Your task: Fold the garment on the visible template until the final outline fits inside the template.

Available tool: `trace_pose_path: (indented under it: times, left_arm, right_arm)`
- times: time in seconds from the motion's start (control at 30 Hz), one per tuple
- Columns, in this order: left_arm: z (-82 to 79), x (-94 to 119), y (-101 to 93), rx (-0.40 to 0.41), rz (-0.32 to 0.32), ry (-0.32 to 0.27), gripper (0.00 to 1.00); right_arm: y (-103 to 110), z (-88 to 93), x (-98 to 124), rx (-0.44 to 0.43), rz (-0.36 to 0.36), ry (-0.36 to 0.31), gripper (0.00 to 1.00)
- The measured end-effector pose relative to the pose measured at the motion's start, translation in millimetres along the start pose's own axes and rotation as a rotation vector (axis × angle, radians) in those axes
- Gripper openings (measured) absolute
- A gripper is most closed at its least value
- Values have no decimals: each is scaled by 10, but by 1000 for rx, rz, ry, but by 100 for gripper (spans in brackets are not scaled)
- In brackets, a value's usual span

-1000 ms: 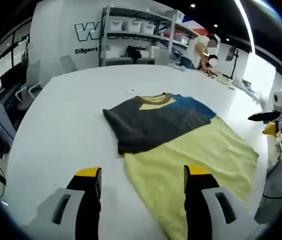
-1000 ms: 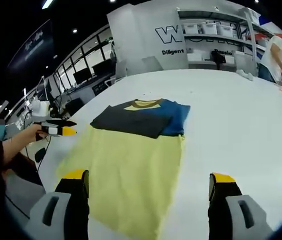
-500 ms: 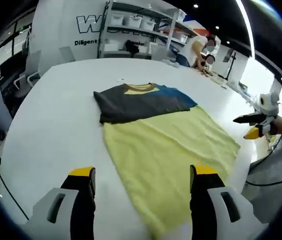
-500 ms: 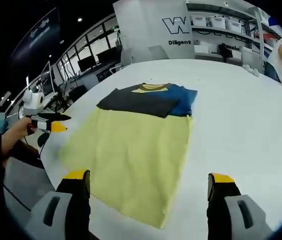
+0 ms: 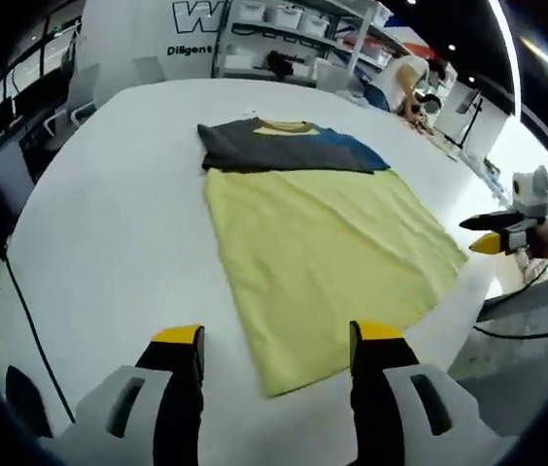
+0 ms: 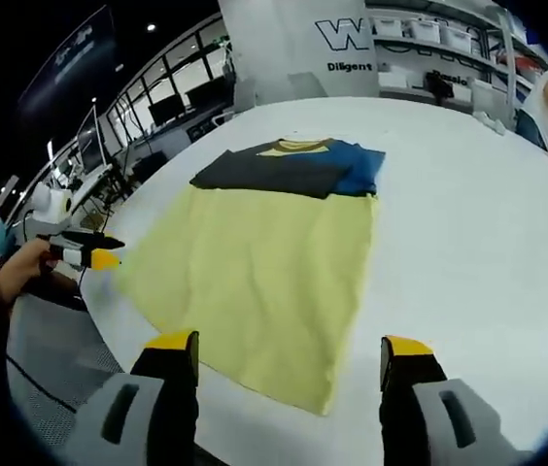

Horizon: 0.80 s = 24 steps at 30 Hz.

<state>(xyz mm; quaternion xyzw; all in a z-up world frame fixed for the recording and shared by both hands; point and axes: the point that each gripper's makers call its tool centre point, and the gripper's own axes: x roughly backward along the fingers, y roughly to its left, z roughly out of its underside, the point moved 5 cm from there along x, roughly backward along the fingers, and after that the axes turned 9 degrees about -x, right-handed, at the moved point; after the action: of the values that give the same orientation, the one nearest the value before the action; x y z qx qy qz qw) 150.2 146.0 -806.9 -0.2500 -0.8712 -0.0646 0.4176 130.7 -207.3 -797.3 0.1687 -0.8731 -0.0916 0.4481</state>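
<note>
Just ahead of both grippers, a yellow garment (image 5: 327, 252) lies flat on the white counter (image 5: 109, 223), its dark and blue sleeves folded across the far end. Its long axis runs away from the jaws. The left gripper (image 5: 274, 340) and right gripper (image 6: 281, 348) hover with jaws spread, empty, each straddling a near hem corner (image 6: 325, 405), about equally close.
</note>
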Motion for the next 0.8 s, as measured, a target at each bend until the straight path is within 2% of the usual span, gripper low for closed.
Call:
trace_pose_path:
  times: [0.1,0.2,0.3,0.43,0.57,0.8]
  left_arm:
    - [28,0,37,-30,-25,23,48]
    - [66,16,46,28,-13,35,43]
    - [104,22,48,26,-17,54,34]
    - [133,29,33,40,-16,65,32]
    - [181,17,29,37,-19,79,26]
    - [201,24,19,16,-21,99,19]
  right_arm:
    - [-4,31,4,0,11,-1,68]
    - [-28,58,14,14,32,10,64]
    - [-49,90,15,21,47,24,57]
    - [-111,171,-5,-6,87,66,48]
    - [-143,215,-30,-31,107,75,42]
    - [-158,250,-38,-41,108,94,31]
